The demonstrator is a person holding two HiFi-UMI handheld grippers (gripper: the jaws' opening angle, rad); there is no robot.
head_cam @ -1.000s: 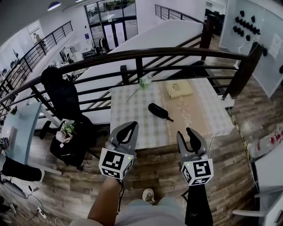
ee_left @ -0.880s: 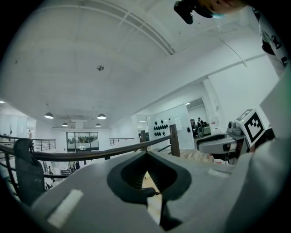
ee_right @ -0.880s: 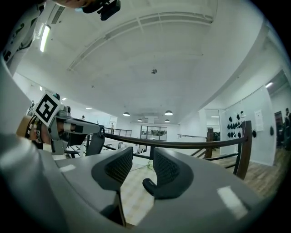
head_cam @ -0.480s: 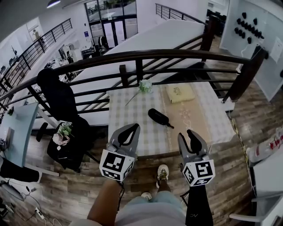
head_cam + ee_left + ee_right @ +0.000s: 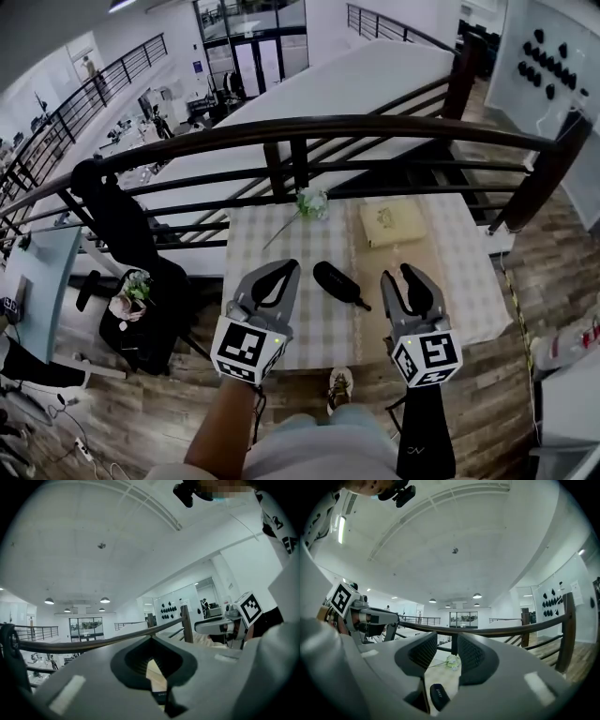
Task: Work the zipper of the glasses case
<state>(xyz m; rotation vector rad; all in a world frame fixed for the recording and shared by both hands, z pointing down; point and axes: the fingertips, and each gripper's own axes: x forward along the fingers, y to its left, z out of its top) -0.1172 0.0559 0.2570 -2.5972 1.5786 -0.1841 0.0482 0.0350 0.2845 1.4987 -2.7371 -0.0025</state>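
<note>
A black glasses case (image 5: 335,279) lies slantwise on the checked table (image 5: 267,234), its zipper pull pointing to the front right. In the head view my left gripper (image 5: 287,266) hangs just left of the case, its fingertips meeting with nothing between them. My right gripper (image 5: 401,275) is just right of the case, jaws apart and empty. Neither touches the case. The right gripper view shows the case (image 5: 439,693) low between the spread jaws of the right gripper (image 5: 447,637). In the left gripper view the left gripper (image 5: 151,638) closes at its tip over a sliver of table.
A white flower (image 5: 311,202) and a yellow folded cloth (image 5: 394,222) lie at the table's far side. A dark curved railing (image 5: 375,127) runs behind the table. A black chair (image 5: 112,206) and a small stand with a plant (image 5: 136,286) are at the left. A shoe (image 5: 339,384) shows on the wood floor.
Both grippers have come forward to the table, from over the floor to either side of the case. The table and case now sit nearer in view. The jaws look unchanged.
</note>
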